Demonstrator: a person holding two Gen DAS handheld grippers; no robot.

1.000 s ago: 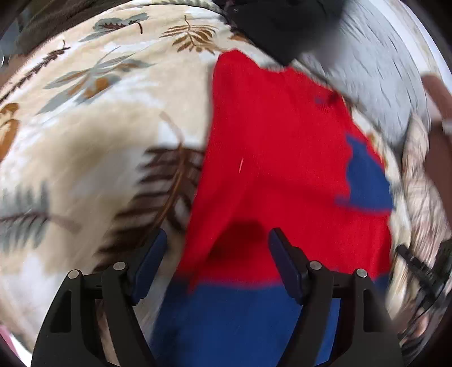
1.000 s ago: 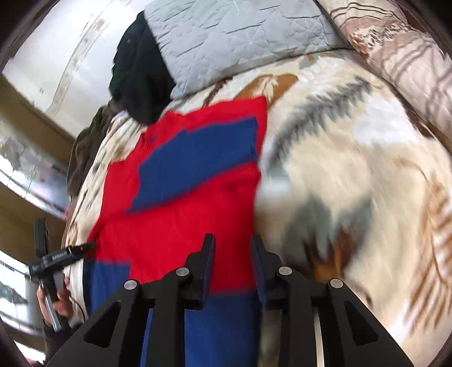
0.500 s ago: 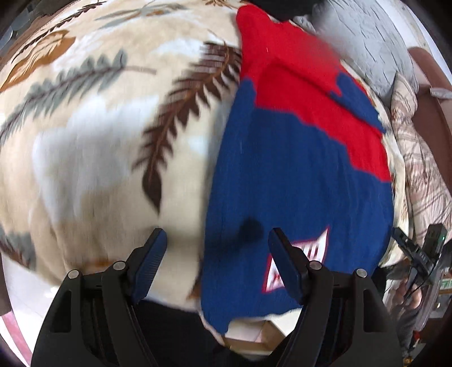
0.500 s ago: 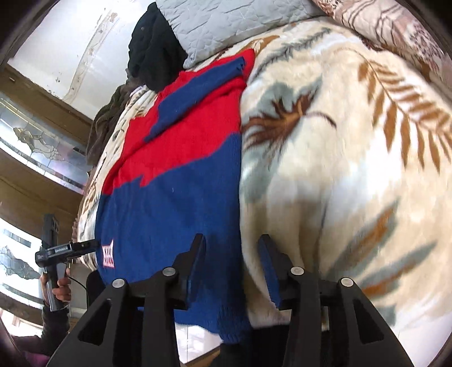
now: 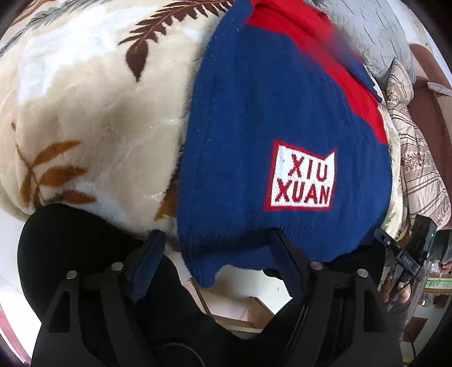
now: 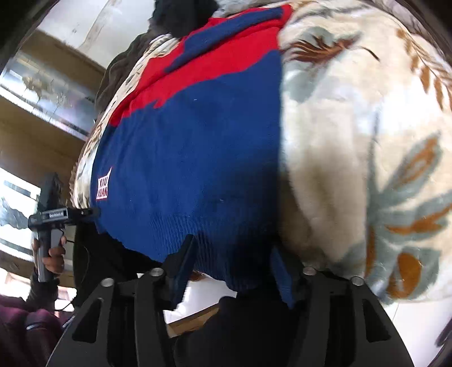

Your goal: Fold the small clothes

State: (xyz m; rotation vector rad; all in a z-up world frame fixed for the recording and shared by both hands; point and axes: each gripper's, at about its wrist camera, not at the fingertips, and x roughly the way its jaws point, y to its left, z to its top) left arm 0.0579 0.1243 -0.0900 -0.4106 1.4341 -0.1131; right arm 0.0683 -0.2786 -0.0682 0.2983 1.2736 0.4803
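Observation:
A blue and red knit sweater with a white "XIU XUAN" patch lies flat on the leaf-print blanket, its blue hem hanging over the bed's near edge. My left gripper is open, its jaws on either side of the hem's left corner. In the right wrist view the same sweater fills the middle. My right gripper is open around the hem's right corner. Neither gripper pinches the cloth.
A grey quilted pillow and a striped brown cushion lie beyond the sweater. A dark garment sits at the head of the bed. The left gripper shows at left in the right wrist view. Floor and a cardboard box lie below.
Both grippers have drawn back from the sweater's red upper part to its blue hem at the bed edge. The right gripper's jaws have opened wider.

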